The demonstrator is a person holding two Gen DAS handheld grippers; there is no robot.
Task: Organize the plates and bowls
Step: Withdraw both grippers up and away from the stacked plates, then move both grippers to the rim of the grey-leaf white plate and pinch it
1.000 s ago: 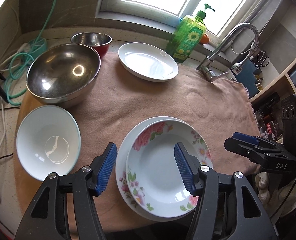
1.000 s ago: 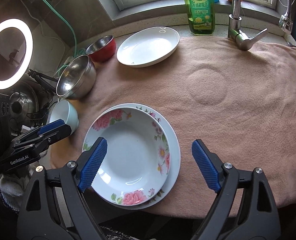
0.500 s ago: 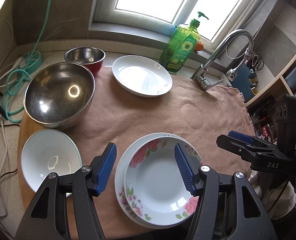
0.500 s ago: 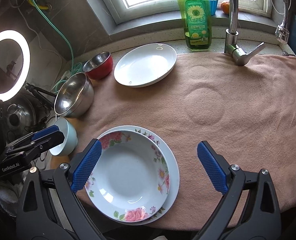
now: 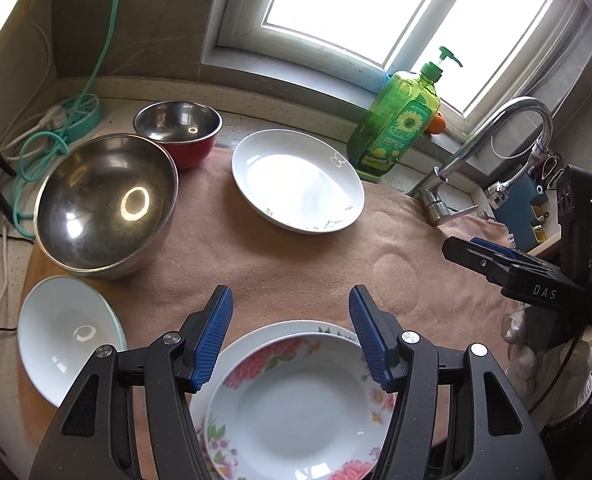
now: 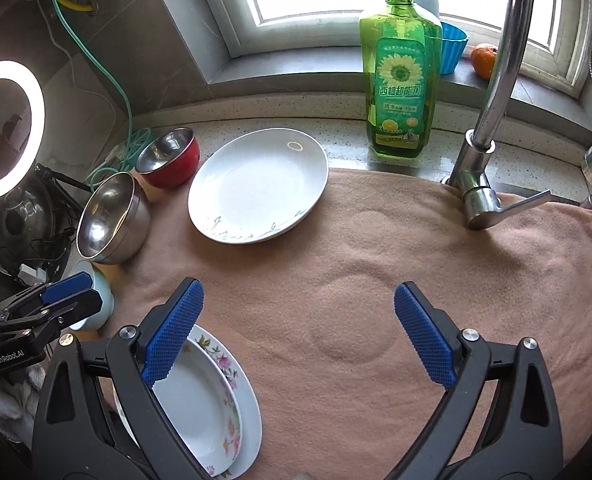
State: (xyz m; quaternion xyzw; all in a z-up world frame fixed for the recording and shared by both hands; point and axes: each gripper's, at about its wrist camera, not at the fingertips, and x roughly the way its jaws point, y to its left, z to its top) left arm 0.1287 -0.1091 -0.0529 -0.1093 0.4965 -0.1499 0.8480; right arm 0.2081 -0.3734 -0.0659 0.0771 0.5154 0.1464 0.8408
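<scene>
Two floral plates (image 5: 296, 412) lie stacked at the near edge of the pink towel (image 5: 288, 256), the deeper one on top. A plain white plate (image 5: 296, 180) (image 6: 256, 184) sits at the far middle. To the left are a large steel bowl (image 5: 104, 204), a small red bowl with a steel inside (image 5: 180, 132) and a white bowl (image 5: 64, 336). My left gripper (image 5: 292, 320) is open and empty, over the far rim of the floral stack. My right gripper (image 6: 297, 320) is wide open and empty over bare towel, with the floral plates (image 6: 208, 408) at its lower left.
A green soap bottle (image 6: 401, 80) and a faucet (image 6: 483, 160) stand behind the towel, below the window. A ring light (image 6: 4, 128) and a green hose (image 5: 48, 140) are on the left. A gloved hand (image 5: 543, 360) holds the right gripper.
Both grippers have moved away from the floral stack toward the window; the right one also shifted right, off the plates, and its jaws spread a little wider. No dish has moved.
</scene>
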